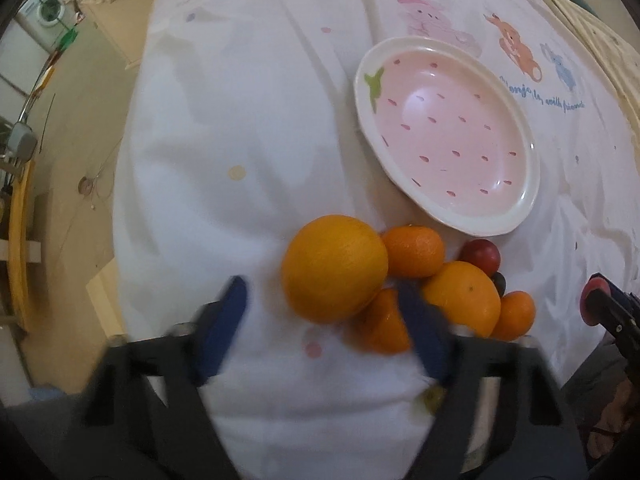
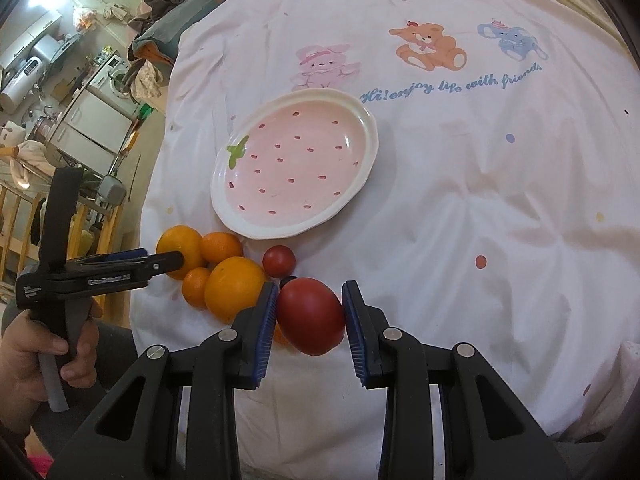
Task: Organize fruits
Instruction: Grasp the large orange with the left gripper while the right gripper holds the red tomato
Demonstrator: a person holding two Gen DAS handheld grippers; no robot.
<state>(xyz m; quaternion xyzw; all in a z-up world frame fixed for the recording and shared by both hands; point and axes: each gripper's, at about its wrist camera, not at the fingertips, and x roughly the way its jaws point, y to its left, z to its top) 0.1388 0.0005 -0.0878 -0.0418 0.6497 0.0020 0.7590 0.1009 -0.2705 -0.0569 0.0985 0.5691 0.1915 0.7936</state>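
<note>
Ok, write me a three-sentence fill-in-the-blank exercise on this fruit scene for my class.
1. The strawberry-patterned plate holds ___ fruit.
2. The right gripper is shut on a tomato coloured ___.
3. The white cloth shows ___ cartoon animals.
Missing words: no; red; three.

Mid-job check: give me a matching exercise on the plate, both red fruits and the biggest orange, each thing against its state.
Things:
1. plate
2. large red fruit
3. small red fruit
4. biggest orange

States:
A. just ahead of the left hand-held gripper
B. empty
C. held between the right hand-held gripper pads
D. loose on the cloth, near the plate's rim

Pairs: 1-B, 2-C, 3-D, 4-A
</note>
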